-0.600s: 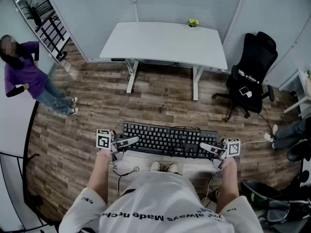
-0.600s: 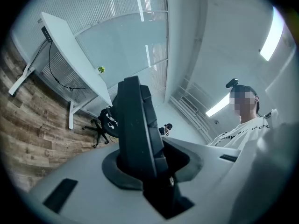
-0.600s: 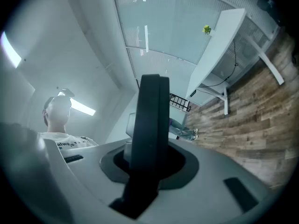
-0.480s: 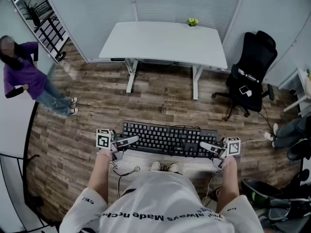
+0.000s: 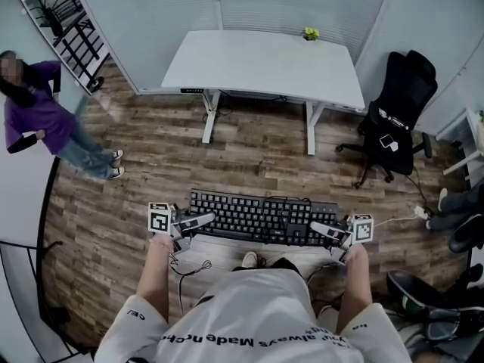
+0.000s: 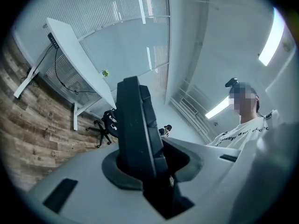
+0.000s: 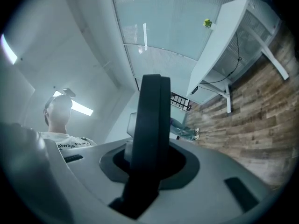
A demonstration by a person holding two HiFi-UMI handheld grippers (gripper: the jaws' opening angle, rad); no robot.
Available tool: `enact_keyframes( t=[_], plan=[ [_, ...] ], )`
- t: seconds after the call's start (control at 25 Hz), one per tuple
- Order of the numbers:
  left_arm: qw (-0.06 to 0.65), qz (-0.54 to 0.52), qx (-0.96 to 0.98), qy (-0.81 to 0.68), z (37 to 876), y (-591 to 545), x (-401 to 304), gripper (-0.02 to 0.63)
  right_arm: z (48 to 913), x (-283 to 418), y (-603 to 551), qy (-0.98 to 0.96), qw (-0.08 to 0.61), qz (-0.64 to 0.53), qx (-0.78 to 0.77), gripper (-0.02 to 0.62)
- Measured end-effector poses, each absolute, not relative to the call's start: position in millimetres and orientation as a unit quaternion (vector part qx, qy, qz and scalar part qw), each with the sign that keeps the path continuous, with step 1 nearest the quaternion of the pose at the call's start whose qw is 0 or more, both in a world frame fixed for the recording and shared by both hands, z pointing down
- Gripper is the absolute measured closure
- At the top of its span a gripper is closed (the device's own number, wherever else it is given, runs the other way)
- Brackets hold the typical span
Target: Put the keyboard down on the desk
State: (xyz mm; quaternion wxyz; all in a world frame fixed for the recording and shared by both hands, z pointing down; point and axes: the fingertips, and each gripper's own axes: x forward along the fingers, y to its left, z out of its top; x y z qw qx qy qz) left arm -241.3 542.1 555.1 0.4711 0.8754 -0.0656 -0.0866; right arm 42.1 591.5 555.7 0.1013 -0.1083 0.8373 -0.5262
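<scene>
A black keyboard (image 5: 261, 217) is held level in the air in front of me, above the wood floor. My left gripper (image 5: 198, 220) is shut on its left end and my right gripper (image 5: 324, 229) is shut on its right end. In the left gripper view the keyboard (image 6: 135, 125) runs edge-on out of the jaws. The right gripper view shows the same, the keyboard (image 7: 150, 125) clamped upright between the jaws. The white desk (image 5: 265, 63) stands some way ahead, its top bare except for a small yellow-green object (image 5: 310, 34) at the far edge.
A black office chair (image 5: 397, 123) stands right of the desk. A person in purple (image 5: 38, 119) stands at the far left by a rack (image 5: 72, 29). Cables (image 5: 189, 267) lie on the floor by my feet. Another person's legs (image 5: 457, 203) show at the right edge.
The view has shifted slightly and one of my feet has moved forward; the desk sits a little nearer. Both grippers still hold the keyboard the same way.
</scene>
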Motion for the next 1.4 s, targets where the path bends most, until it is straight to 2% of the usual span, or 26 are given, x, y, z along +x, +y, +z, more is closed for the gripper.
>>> enact_keyframes(
  t=[0.64,1.4],
  plan=[
    [0.478,-0.091,0.872,-0.056,568.1,515.1,-227.3,0.472,568.4,57.4,568.0,0.831,0.106,-0.528,-0.138,0.480],
    [0.479,-0.070,0.872,-0.068,562.2,379.7,-155.6,0.472,569.6,126.2,432.7,0.825,0.125,-0.537,-0.129,0.479]
  ],
)
